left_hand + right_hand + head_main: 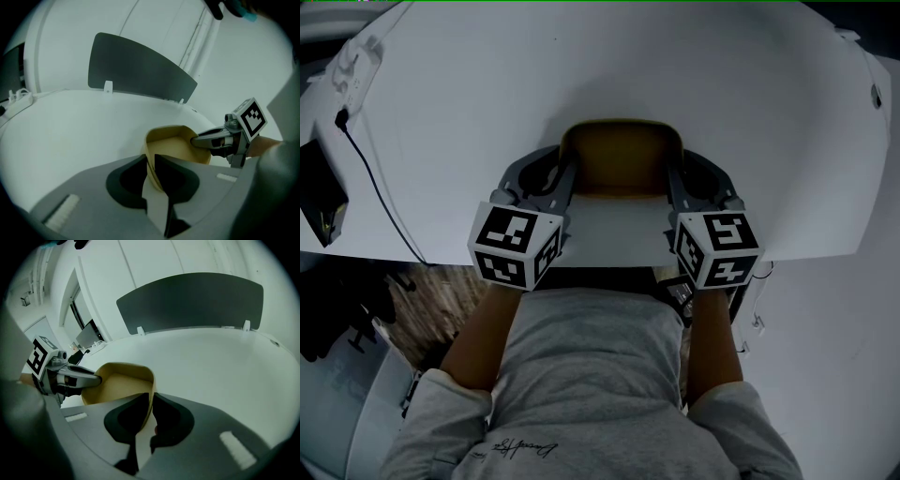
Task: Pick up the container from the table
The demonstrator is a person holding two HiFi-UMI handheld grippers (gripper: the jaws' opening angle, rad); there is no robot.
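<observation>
A wide, white, round-edged table [581, 75] fills most of the head view, and a dark curved screen [192, 301] stands on clips along its far side. The person's grey-shirted torso [591, 375] presses up to the near edge, with both forearms reaching forward.

The tan open-topped container [622, 159] sits near that edge, directly in front of the person and between the two tools. The left gripper [567, 176] is clamped on the container's left wall, one jaw inside the rim and one outside, with the thin wall pinched between them. The right gripper [675, 178] grips the opposite wall the same way. Whether the base is off the tabletop cannot be told.

A thin black cable [380, 192] runs across the table's left part, beside a black device [319, 192] at its edge.
</observation>
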